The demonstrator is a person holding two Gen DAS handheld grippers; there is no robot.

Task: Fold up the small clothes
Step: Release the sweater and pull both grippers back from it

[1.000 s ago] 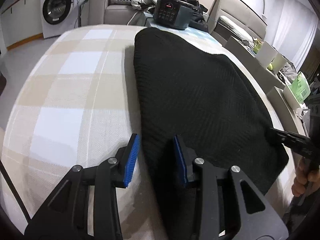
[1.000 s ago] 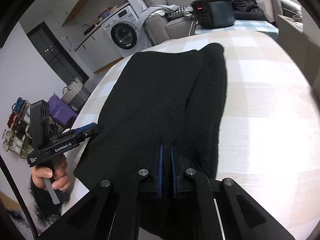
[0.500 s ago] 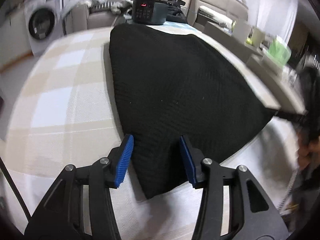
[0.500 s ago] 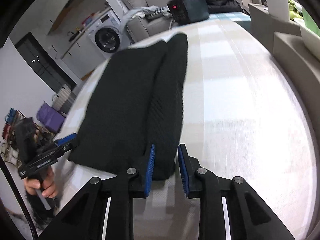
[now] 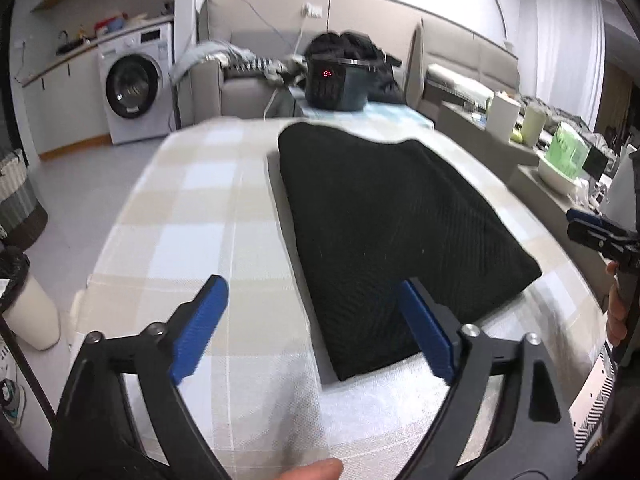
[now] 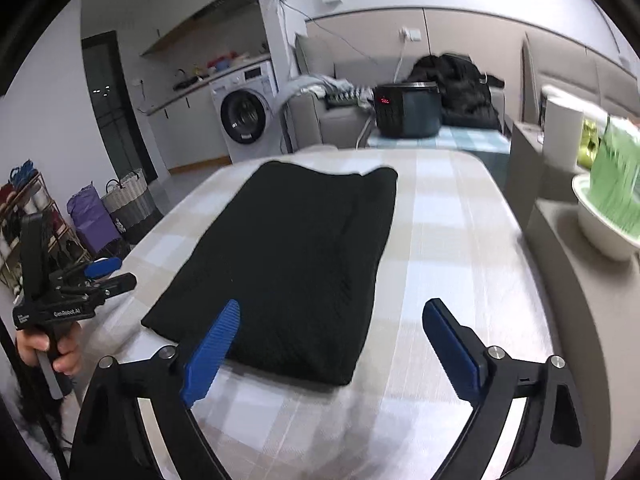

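A black knit garment (image 5: 384,216) lies folded in a long flat slab on the checked tablecloth (image 5: 192,216). My left gripper (image 5: 311,283) hovers over its near left corner. Its jaws are opening wide, and the blue pads (image 5: 200,328) touch no cloth. In the right wrist view the same garment (image 6: 288,256) lies ahead. My right gripper (image 6: 334,304) hangs above its near right corner, jaws also opening, with nothing pressed between them. Each gripper shows in the other's view: the right gripper (image 5: 572,224) at the right edge, the left gripper (image 6: 120,272) at the left, held by a hand.
A dark cooker with a red display (image 5: 336,84) stands beyond the table's far end. A washing machine (image 5: 136,88) is at the back left. A ledge on the right carries a white bowl (image 6: 608,232) and a paper roll (image 6: 564,136). Baskets (image 6: 128,200) stand on the floor at the left.
Both grippers have let go of the garment's near edge, opened wide and drawn back and upward. The garment now lies flat on the table.
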